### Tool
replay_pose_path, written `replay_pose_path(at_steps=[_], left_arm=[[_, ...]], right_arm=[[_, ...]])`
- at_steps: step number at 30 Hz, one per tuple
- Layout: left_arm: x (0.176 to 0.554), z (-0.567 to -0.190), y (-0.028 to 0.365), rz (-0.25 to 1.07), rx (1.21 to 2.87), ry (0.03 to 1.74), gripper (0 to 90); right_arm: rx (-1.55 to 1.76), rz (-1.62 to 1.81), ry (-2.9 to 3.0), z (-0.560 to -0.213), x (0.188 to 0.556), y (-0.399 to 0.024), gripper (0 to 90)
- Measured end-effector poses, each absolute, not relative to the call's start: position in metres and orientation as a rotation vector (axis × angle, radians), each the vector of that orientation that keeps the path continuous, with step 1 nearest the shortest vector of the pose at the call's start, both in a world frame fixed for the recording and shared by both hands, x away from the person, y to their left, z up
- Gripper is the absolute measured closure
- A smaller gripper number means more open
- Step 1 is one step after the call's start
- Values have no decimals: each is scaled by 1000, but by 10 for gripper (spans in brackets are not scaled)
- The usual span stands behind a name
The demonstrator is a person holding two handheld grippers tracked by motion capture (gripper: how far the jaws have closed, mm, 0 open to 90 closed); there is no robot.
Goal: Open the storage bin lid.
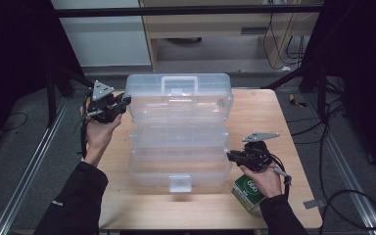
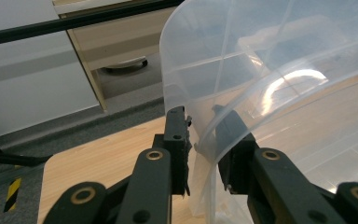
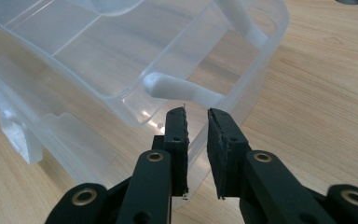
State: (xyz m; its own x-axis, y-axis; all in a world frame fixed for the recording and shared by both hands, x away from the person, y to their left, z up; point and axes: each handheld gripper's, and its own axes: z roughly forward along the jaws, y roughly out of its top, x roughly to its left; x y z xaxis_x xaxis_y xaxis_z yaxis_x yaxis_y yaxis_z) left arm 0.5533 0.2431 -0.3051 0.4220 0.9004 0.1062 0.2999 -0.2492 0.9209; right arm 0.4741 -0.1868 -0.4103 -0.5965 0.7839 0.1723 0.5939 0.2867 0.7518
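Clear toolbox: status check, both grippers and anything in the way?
Left gripper clamped on the open lid edge. Right gripper at the clear toolbox base rim, jaws narrowly apart, grip unclear. Green carton under right hand, clear of the box.

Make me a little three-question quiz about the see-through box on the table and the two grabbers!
1. True or false: the clear plastic box stands open.
2. What does the left gripper clamp? A) the lid edge B) the green carton C) a cable
3. What lies on the table under the person's right hand?

Key:
1. True; its lid is swung up.
2. A
3. A green carton. The right gripper above it holds nothing, its jaws slightly apart.
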Motion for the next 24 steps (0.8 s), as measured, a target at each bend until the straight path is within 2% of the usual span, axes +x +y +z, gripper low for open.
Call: replay_pose_path(at_steps=[24], left_arm=[[588, -300, 239, 819, 1773, 1095, 759]], right_arm=[[1275, 1193, 2323, -410, 473, -186, 780]])
